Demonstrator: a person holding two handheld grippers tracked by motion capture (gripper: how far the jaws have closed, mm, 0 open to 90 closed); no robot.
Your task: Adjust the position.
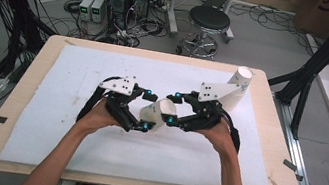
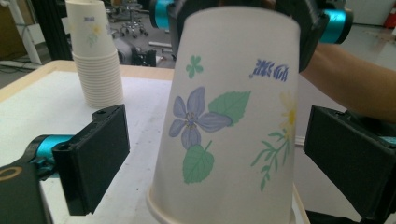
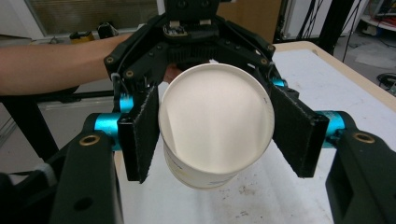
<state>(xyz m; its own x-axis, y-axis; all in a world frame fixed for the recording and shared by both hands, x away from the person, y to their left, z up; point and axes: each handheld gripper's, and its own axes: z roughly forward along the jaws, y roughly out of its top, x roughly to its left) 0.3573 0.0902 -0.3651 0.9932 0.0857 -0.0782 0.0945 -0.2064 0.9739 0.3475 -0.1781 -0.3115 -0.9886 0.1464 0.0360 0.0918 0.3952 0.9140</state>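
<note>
Your right claw (image 1: 170, 107) is closing tight on the paper cup (image 1: 155, 113) near its base, holding it above the middle of the desk (image 1: 17, 113). The cup is lying almost level, mouth to the left. Your left claw (image 1: 147, 110) is standing wide open around it, not touching.

txt: none legible | paper cup (image 2: 233, 116): blue print upside down, unreadable
</note>
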